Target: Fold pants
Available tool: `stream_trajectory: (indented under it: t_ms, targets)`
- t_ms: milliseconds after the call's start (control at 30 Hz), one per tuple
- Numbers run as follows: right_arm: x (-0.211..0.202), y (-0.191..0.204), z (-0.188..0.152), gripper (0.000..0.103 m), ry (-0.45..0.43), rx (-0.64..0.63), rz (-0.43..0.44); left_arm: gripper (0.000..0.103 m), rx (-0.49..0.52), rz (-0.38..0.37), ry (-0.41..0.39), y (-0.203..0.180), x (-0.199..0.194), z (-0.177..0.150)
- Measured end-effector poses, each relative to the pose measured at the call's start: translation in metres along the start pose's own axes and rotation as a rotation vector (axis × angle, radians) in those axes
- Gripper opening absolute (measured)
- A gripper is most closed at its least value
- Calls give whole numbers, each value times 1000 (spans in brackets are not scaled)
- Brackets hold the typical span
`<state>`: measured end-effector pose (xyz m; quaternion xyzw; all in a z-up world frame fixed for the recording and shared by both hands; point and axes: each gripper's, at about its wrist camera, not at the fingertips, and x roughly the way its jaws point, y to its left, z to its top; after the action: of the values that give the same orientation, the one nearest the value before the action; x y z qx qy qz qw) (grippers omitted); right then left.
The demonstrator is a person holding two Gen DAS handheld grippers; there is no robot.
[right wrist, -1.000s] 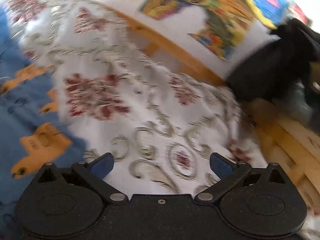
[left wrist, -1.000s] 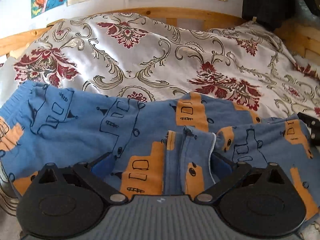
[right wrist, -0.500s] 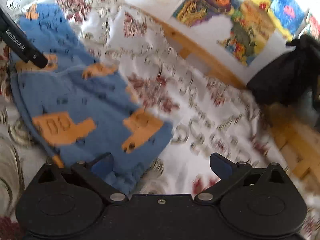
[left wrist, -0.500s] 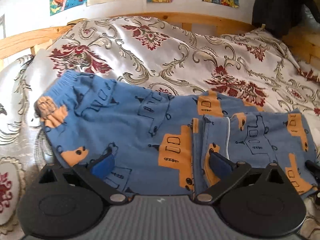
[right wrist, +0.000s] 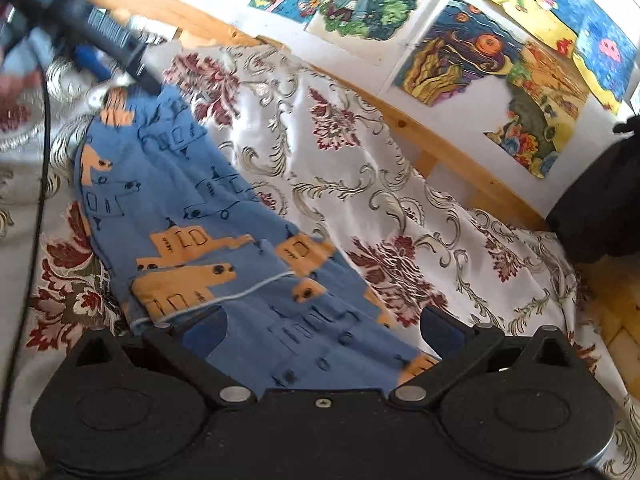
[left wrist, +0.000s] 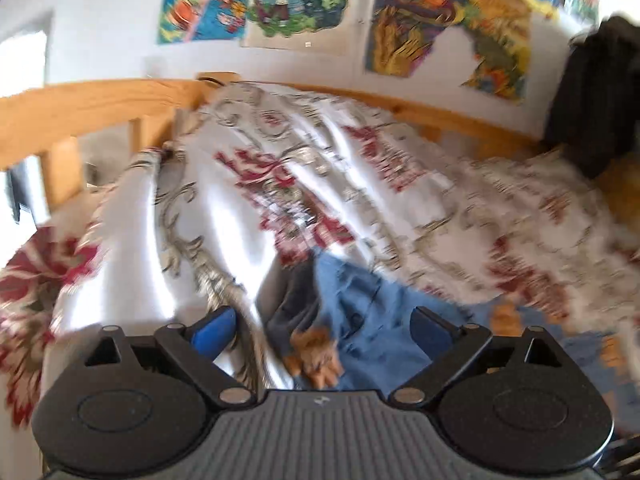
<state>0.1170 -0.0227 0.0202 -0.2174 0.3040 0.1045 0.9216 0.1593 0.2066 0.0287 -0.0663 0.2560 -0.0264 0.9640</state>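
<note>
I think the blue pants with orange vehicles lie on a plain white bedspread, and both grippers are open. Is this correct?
One detail is wrong: the bedspread is not plain. The right wrist view shows it white with dark red flowers and gold scrolls. The rest holds: the blue pants lie on it, and the left gripper and right gripper are both open.

A wooden bed (right wrist: 444,148) carries everything here, its pine rail running along the wall side and turning the far left corner. A white cover (right wrist: 360,184) with red flowers and grey-gold scrolls is spread over the whole of it, rumpled into soft folds. Blue pants (right wrist: 224,240) with orange prints lie flat on the cover, stretched from the far left corner toward the near edge. A dark bundle (right wrist: 600,200) sits at the right end against the rail, too dim to make out.
</note>
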Motion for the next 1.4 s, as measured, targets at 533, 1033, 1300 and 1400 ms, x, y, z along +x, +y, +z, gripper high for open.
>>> stream_trajectory:
  t_ms: [533, 1033, 1300, 1400]
  targets:
    - [12, 11, -8, 102, -24, -10, 20, 97, 65, -179, 251, 11, 31, 15]
    - [14, 15, -10, 102, -32, -21, 10, 84, -286, -53, 189, 24, 33, 7]
    - [15, 15, -11, 102, -34, -17, 12, 28, -430, 43, 177, 34, 26, 2]
    - [15, 15, -11, 102, -37, -22, 8, 22, -426, 82, 184, 26, 25, 4]
